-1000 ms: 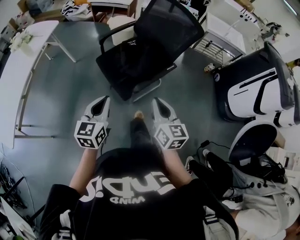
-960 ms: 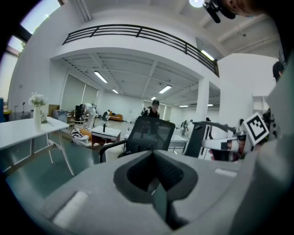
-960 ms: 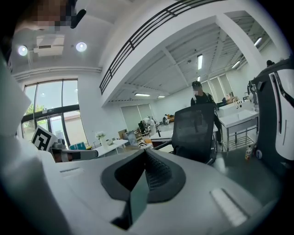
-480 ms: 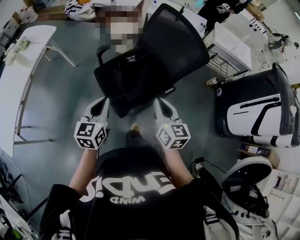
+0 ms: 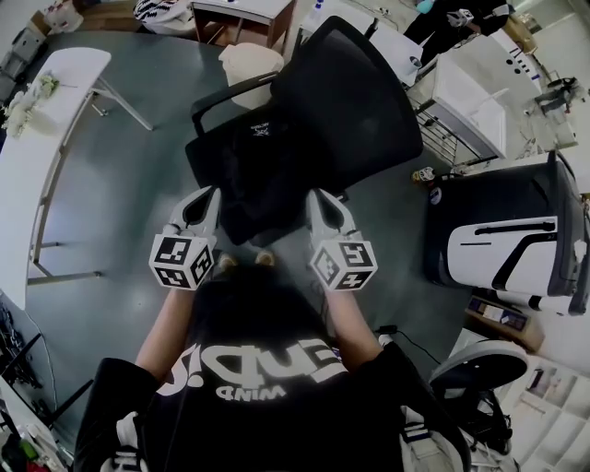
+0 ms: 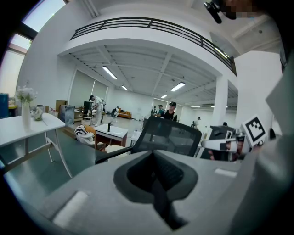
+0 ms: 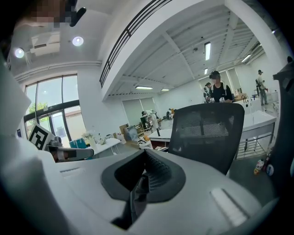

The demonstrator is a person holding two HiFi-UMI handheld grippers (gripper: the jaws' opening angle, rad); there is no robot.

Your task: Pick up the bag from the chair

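Note:
In the head view a black bag (image 5: 261, 159) with a small white logo lies on the seat of a black office chair (image 5: 355, 97), whose mesh back leans to the right. My left gripper (image 5: 201, 199) and right gripper (image 5: 322, 199) are both shut and empty. They are held side by side at the seat's near edge, on either side of the bag's near end. In the left gripper view the closed left gripper (image 6: 154, 155) points at the chair (image 6: 171, 137). The right gripper (image 7: 146, 155) also faces the chair (image 7: 210, 133). The bag is hidden in both gripper views.
A white table (image 5: 35, 138) runs along the left. A large black and white machine (image 5: 502, 230) stands at the right, with white shelving (image 5: 461, 97) behind it. A cream stool (image 5: 247, 61) and a wooden desk (image 5: 241, 11) sit behind the chair. People stand far back.
The person has stepped forward, so the chair and bag now lie right at the gripper tips. Both grippers stay shut and level.

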